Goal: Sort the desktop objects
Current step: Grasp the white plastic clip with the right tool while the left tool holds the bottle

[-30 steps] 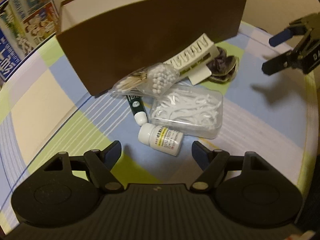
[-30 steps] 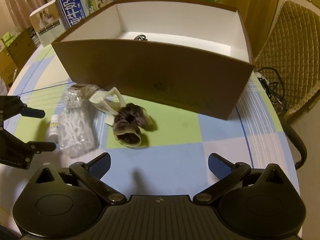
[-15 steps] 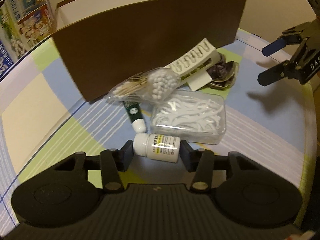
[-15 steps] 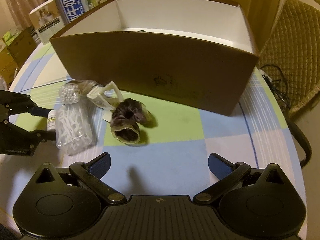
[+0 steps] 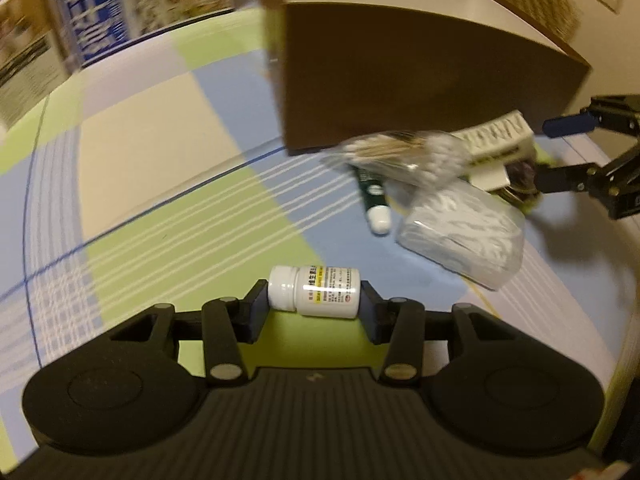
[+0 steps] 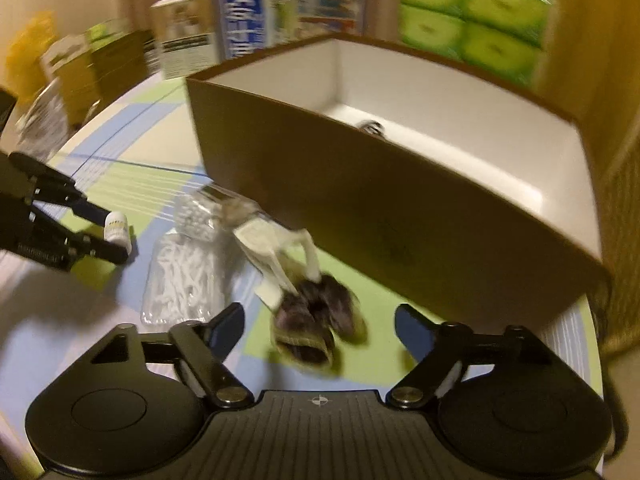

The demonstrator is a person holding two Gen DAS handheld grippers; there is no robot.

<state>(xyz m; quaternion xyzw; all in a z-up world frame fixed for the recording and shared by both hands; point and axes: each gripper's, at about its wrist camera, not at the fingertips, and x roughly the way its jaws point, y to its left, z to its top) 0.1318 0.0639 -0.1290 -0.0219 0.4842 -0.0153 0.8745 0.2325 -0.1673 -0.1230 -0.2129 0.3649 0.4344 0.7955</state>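
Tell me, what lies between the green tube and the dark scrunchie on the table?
The clear box of floss picks lies between the green tube and the scrunchie; the left wrist view shows it.

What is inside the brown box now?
Inside the brown box, one small metallic object shows above the front wall, too blurred to identify. That wall hides the nearer floor; the visible floor is bare.

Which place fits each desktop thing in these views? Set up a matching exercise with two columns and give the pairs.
Things:
1. small white pill bottle
2. dark fuzzy scrunchie
3. clear plastic box of white floss picks
4. green tube with a white cap

Places:
A. partly under the bag of cotton swabs
B. between the left gripper's fingers
C. in front of the closing right gripper
D. beside the tube, on the tablecloth

Pairs: 1-B, 2-C, 3-D, 4-A
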